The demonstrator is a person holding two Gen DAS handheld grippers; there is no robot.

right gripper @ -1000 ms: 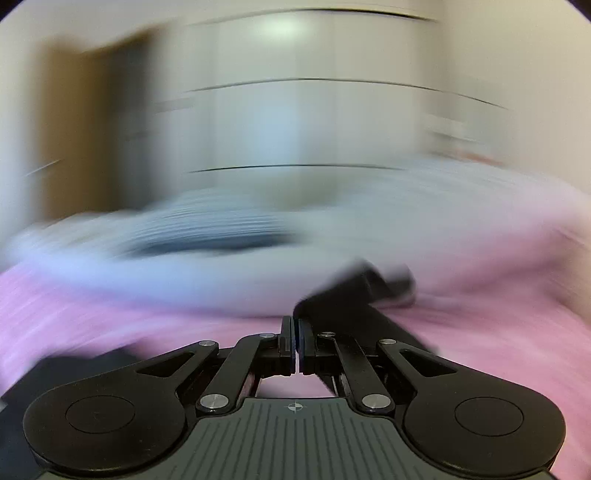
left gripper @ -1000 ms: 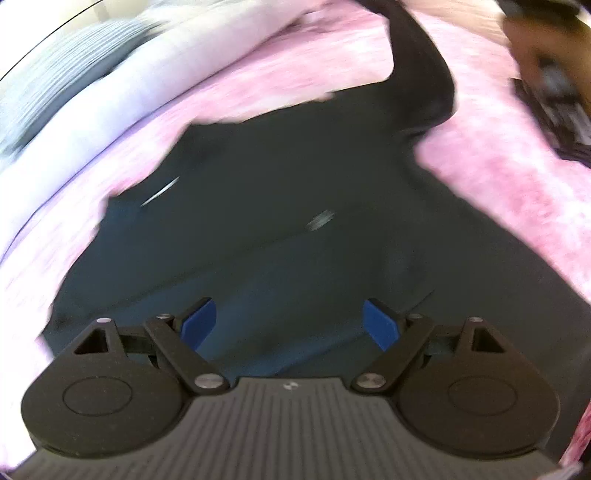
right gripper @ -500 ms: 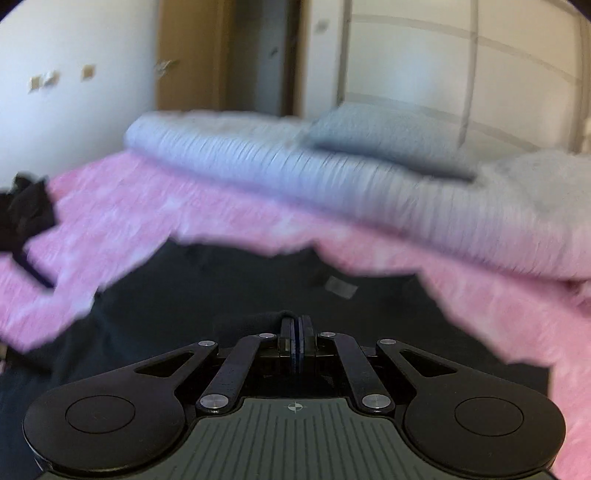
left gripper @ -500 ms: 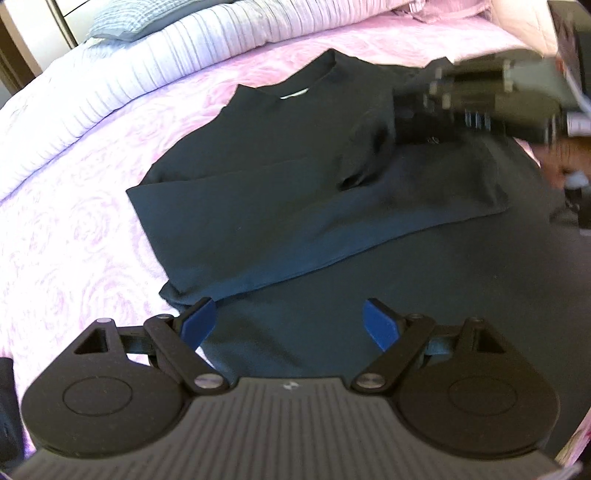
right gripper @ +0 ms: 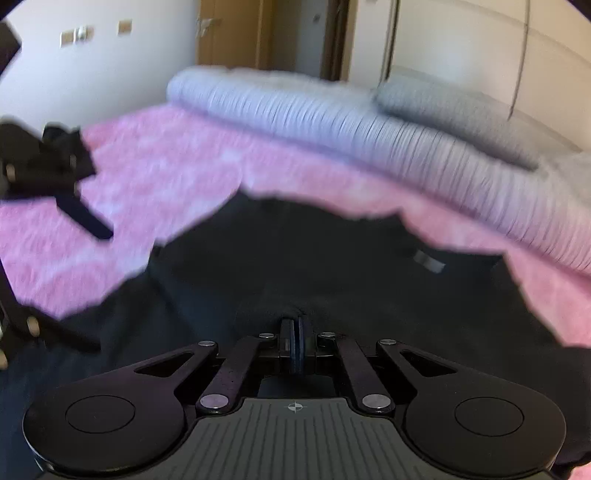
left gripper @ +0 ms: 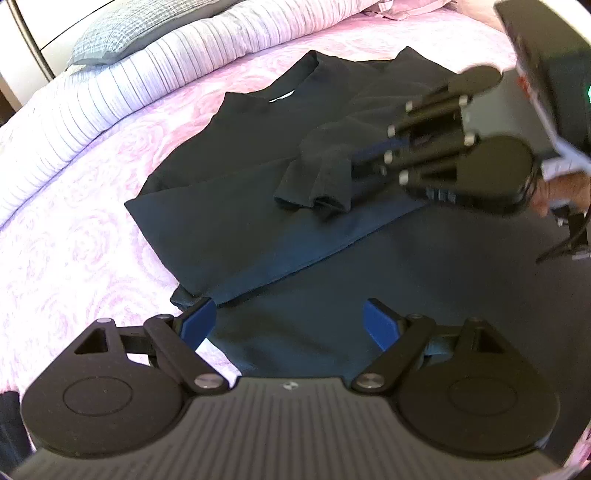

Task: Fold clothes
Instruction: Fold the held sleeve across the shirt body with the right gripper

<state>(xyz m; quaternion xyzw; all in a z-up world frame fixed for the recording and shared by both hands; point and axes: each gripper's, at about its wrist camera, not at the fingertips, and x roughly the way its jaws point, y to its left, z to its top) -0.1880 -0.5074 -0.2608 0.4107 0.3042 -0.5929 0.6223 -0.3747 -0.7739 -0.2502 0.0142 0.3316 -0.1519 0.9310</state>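
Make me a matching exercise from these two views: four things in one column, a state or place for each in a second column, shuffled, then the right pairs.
Things:
1. left tool
2. right tool
3. black shirt
4. grey pillow

States or places:
A. lying on the pink bedspread
B. at the head of the bed, on the striped duvet
C. jaws open, nothing between them
D. shut on the shirt's sleeve

Pairs: 1-C, 2-D, 3-A, 4-B
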